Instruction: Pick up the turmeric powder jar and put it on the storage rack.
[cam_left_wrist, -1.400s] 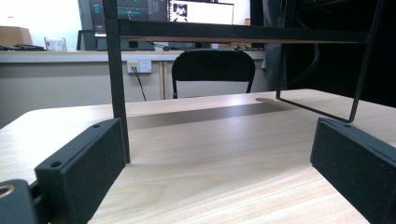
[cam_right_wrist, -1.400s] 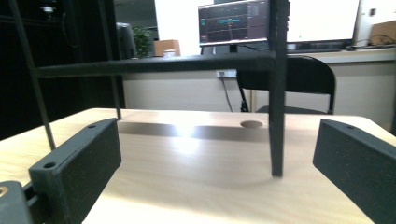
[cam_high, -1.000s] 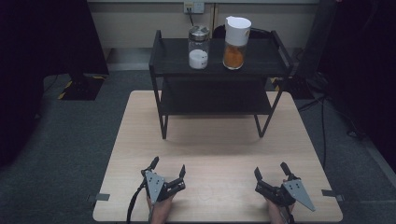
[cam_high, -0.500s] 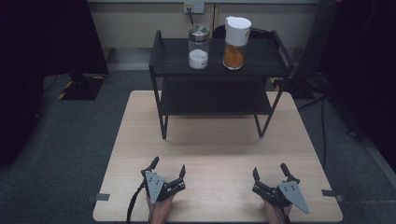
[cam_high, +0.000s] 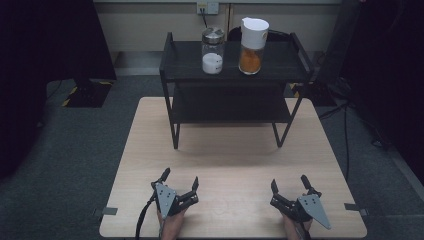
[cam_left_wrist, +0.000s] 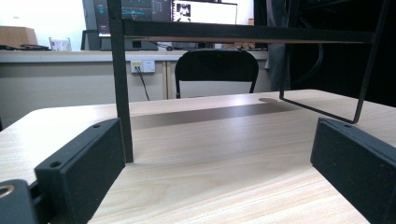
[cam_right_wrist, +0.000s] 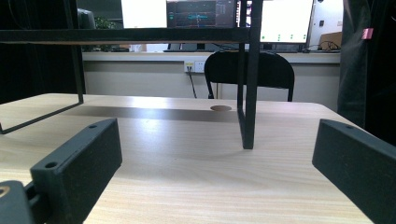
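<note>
The high view is dim and a little soft, with dark corners left and right; only the table (cam_high: 230, 150) is well lit, from above. The rack (cam_high: 232, 80) throws a soft shadow on the wood under it. In both gripper views the light is brighter: the monitors (cam_right_wrist: 215, 11) behind glow almost white, the table top shows a pale glare, and the near jaws are slightly blurred.

Black rack (cam_left_wrist: 122, 84) on table (cam_left_wrist: 224, 158)
</note>
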